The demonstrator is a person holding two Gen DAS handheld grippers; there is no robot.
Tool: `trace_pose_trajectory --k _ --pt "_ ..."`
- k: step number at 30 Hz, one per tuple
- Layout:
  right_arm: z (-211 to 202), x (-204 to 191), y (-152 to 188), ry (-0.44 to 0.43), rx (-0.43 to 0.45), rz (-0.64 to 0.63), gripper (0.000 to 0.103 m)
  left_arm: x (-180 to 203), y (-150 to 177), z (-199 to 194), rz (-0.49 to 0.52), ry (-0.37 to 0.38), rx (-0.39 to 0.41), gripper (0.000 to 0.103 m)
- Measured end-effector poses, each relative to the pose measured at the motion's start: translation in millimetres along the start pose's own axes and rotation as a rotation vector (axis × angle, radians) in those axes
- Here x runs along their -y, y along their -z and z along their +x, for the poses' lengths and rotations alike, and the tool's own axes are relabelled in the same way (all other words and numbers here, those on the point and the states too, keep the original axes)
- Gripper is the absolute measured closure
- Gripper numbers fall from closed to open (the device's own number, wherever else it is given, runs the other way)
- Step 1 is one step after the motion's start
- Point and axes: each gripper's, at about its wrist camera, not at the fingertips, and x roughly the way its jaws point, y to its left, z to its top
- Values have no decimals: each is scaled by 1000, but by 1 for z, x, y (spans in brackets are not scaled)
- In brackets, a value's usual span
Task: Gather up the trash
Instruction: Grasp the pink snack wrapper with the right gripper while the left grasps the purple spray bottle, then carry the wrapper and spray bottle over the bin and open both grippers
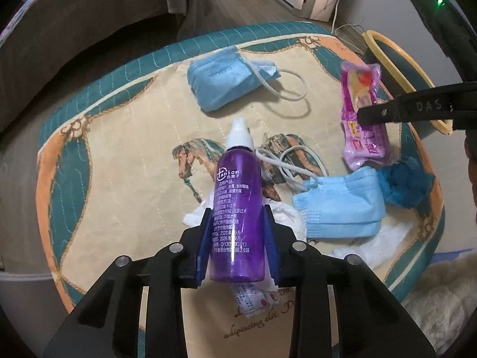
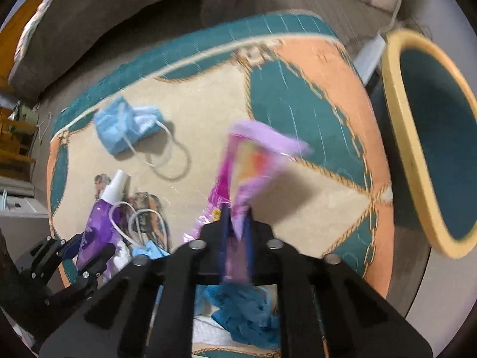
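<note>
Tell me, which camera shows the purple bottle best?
The left wrist view. There the purple bottle lies sharp and centred between the left gripper's fingers, white cap and label print readable. The right wrist view shows it only small, blurred, at the lower left edge, partly hidden by a white cord.

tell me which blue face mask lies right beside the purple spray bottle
The near mask, just right of the purple spray bottle, with white tissue between them. The other mask lies apart, past the bottle's white cap.
</note>
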Motion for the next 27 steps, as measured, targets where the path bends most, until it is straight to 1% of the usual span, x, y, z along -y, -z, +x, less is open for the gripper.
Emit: trace_pose_trajectory --k 3,6,9,11,15,17,20,22,25,27 --pt "-5 1 -2 -3 14 -5 98 -5 -2 -6 -16 -1 19 70" --pt "-14 1 -3 8 35 -25 98 -6 -1 -17 -21 -9 55 70" --pt "-27 3 -6 -26 67 -14 98 -3 -5 -31 -25 -16 101 70" --pt "-40 4 -7 -60 103 -4 98 -4 -7 -42 -23 -19 138 70" --pt "-71 3 -11 -62 186 -30 98 -1 -17 -64 -19 -23 221 70" --pt "-87 3 -14 -67 230 -34 98 6 -25 -78 -1 -32 278 70" --pt "-111 5 -19 -63 297 -45 98 11 -40 -100 0 -4 360 70" --pt "-121 6 -20 -57 330 -52 98 16 -47 -111 -1 11 401 70" --pt "-136 14 -18 -49 368 -55 98 28 -54 -124 36 4 446 70" --pt "-142 23 -17 -44 381 -55 98 34 -59 -127 47 9 454 70"
